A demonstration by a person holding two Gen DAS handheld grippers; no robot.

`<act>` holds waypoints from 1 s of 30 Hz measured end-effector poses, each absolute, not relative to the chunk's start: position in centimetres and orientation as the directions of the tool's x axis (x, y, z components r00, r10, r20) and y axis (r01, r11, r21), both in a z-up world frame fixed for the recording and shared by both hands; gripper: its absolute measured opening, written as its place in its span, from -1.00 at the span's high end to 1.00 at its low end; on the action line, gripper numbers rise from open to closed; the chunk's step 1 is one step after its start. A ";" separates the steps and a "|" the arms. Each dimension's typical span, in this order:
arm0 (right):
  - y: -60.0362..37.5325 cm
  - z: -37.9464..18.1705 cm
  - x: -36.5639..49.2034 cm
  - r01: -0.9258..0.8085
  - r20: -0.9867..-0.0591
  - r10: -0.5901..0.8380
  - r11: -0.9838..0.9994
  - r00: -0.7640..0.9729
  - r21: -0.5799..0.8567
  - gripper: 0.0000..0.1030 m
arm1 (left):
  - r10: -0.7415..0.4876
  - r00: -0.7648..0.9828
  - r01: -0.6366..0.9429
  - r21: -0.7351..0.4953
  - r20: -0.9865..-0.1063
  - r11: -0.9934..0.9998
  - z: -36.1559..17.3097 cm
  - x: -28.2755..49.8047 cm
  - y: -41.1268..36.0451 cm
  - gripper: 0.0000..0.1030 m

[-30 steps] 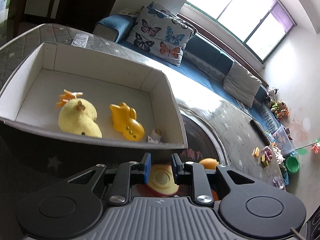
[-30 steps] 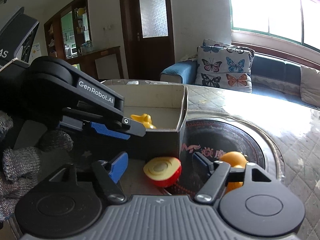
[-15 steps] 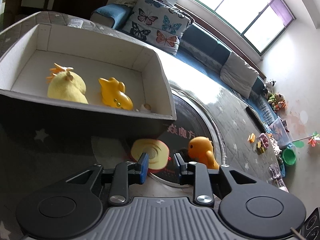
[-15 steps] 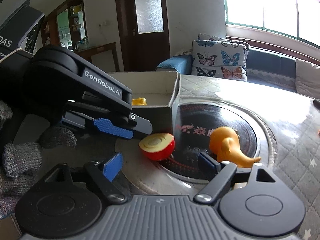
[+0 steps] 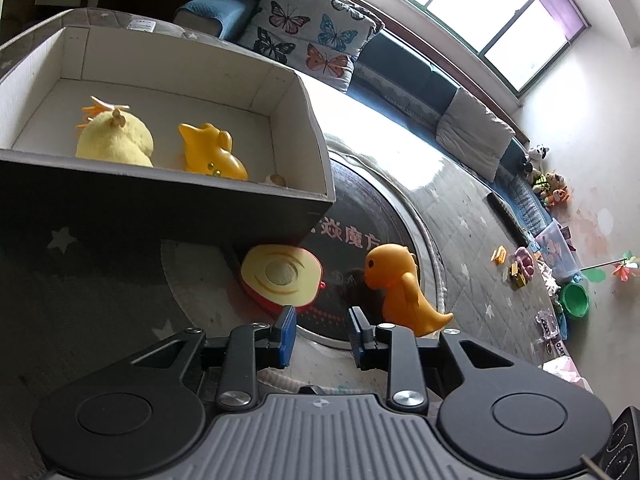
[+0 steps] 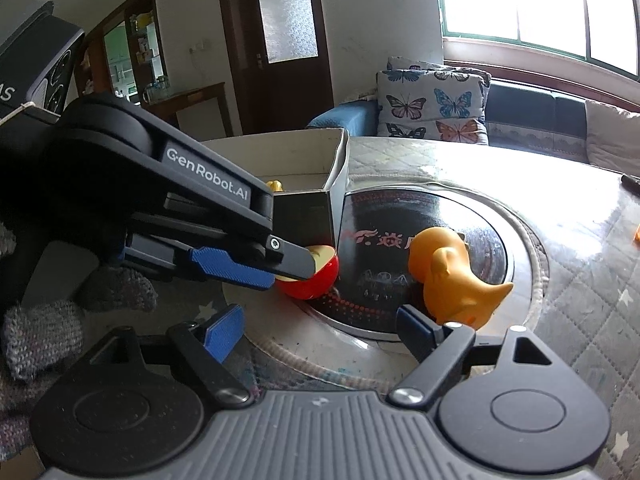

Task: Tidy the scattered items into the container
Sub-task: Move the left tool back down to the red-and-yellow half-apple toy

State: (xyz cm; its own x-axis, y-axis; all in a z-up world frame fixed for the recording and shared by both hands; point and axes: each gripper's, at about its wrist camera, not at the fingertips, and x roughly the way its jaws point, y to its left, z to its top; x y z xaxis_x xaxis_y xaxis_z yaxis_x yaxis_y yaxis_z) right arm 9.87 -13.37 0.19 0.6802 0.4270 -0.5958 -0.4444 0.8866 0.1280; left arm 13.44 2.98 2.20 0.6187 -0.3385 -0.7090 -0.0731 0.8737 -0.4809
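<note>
A cardboard box (image 5: 192, 196) stands on the table and holds a yellow plush chick (image 5: 114, 142), a yellow toy (image 5: 212, 152) and a small pale item (image 5: 276, 179). A red half apple toy (image 5: 282, 276) lies cut face up by the box's near corner. An orange dinosaur toy (image 5: 400, 284) stands to its right on the dark round disc (image 5: 360, 236). My left gripper (image 5: 322, 334) is open and empty, just short of the apple. My right gripper (image 6: 320, 330) is open wide and empty; the apple (image 6: 316, 280) and dinosaur (image 6: 452, 276) lie ahead, with the left gripper's finger (image 6: 240, 268) over the apple.
The table has a grey quilted star cover (image 5: 472, 216). A sofa with butterfly cushions (image 5: 308, 28) stands behind it. Small toys (image 5: 516, 264) lie at the far right of the table, and a green bowl (image 5: 574, 300) and pinwheel sit on the floor beyond.
Both grippers have drawn back and up from the apple and dinosaur, which now show fully. The left jaws have opened a little wider. The toys have not moved.
</note>
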 end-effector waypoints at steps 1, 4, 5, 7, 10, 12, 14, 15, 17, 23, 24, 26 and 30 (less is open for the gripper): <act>-13.4 0.1 9.8 -0.443 -0.597 0.427 0.887 0.680 0.130 -0.67 | -0.338 0.619 -0.075 -0.482 -0.709 0.873 2.2 13.4 3.0 0.40; -13.5 0.0 9.7 -0.440 -0.599 0.426 0.888 0.678 0.134 -0.76 | -0.336 0.620 -0.080 -0.483 -0.709 0.872 2.1 13.3 3.1 0.40; -13.6 -0.1 9.7 -0.438 -0.600 0.426 0.889 0.677 0.136 -0.76 | -0.332 0.622 -0.085 -0.482 -0.709 0.872 2.1 13.3 3.2 0.40; -13.5 -0.2 9.6 -0.438 -0.603 0.426 0.889 0.675 0.138 -0.76 | -0.321 0.628 -0.094 -0.478 -0.709 0.873 2.1 13.2 3.4 0.40; -13.4 -0.3 9.6 -0.439 -0.607 0.427 0.888 0.671 0.139 -0.78 | -0.310 0.633 -0.107 -0.477 -0.709 0.872 2.0 13.1 3.9 0.40; -13.3 -0.3 9.5 -0.441 -0.608 0.427 0.887 0.670 0.138 -0.82 | -0.304 0.636 -0.116 -0.478 -0.709 0.871 2.0 13.0 4.2 0.40; -13.1 -0.4 9.5 -0.443 -0.609 0.428 0.886 0.668 0.137 -0.85 | -0.299 0.637 -0.125 -0.479 -0.710 0.869 1.9 13.0 4.5 0.40; -13.0 -0.4 9.5 -0.444 -0.609 0.428 0.886 0.667 0.137 -0.85 | -0.297 0.638 -0.130 -0.479 -0.711 0.868 1.8 13.0 4.7 0.40; -12.9 -0.4 9.5 -0.444 -0.611 0.428 0.885 0.665 0.137 -0.86 | -0.293 0.639 -0.139 -0.481 -0.712 0.866 1.7 13.0 5.0 0.40; -12.5 -0.7 9.8 -0.448 -0.618 0.428 0.884 0.659 0.134 -0.86 | -0.291 0.644 -0.151 -0.490 -0.707 0.858 1.7 13.3 5.6 0.39; -12.4 -0.7 9.9 -0.449 -0.619 0.427 0.884 0.659 0.132 -0.86 | -0.291 0.645 -0.152 -0.492 -0.706 0.857 1.7 13.5 5.7 0.38; -12.2 -0.8 10.2 -0.453 -0.621 0.428 0.882 0.656 0.129 -0.86 | -0.291 0.645 -0.157 -0.495 -0.706 0.854 1.7 13.9 5.8 0.36; -11.6 -0.9 10.9 -0.463 -0.623 0.428 0.879 0.654 0.118 -0.86 | -0.288 0.644 -0.166 -0.497 -0.709 0.852 1.7 14.8 6.0 0.34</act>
State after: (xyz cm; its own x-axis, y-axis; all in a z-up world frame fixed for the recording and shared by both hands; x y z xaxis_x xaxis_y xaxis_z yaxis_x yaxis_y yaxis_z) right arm 10.90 -11.60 -0.88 0.6543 0.4283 -0.6233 -0.4625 0.8787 0.1183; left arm 14.83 5.99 1.75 0.6440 -0.2883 -0.7086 -0.1657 0.8517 -0.4971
